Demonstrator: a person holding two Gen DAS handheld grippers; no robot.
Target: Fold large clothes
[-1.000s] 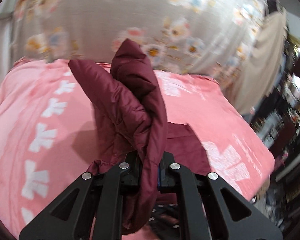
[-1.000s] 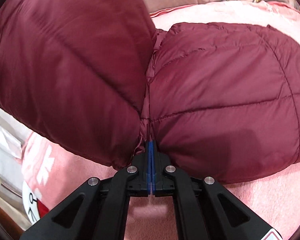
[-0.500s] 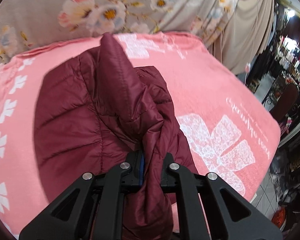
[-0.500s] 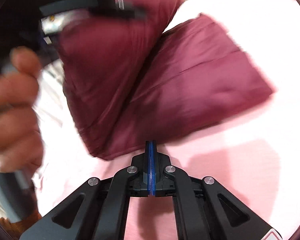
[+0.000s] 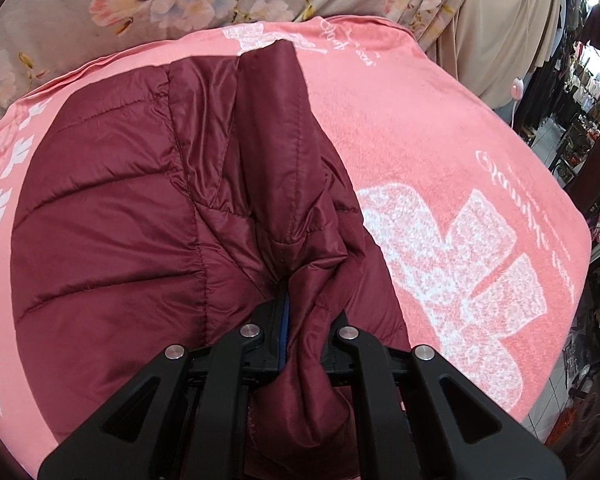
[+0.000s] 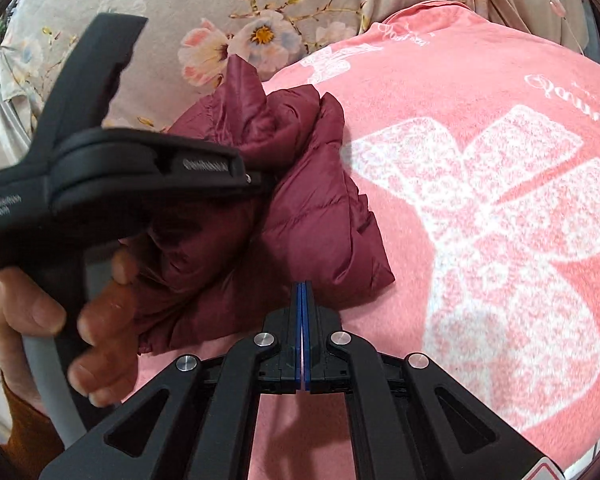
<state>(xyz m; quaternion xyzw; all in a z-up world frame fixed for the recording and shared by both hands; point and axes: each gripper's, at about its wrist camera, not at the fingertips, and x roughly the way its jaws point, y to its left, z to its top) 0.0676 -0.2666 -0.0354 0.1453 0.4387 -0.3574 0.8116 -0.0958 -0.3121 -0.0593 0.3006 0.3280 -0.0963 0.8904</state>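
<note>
A maroon quilted puffer jacket (image 5: pixel 112 240) lies folded on the pink blanket's left side, its near edge bunched and lifted, one smooth flap standing toward the far end.

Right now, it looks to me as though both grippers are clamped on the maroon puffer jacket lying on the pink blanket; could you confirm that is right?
Not quite: only the left gripper is clamped on the maroon puffer jacket. The right wrist view shows the right gripper shut on nothing, its tips beside the jacket's edge. The jacket does lie on the pink blanket.
</note>
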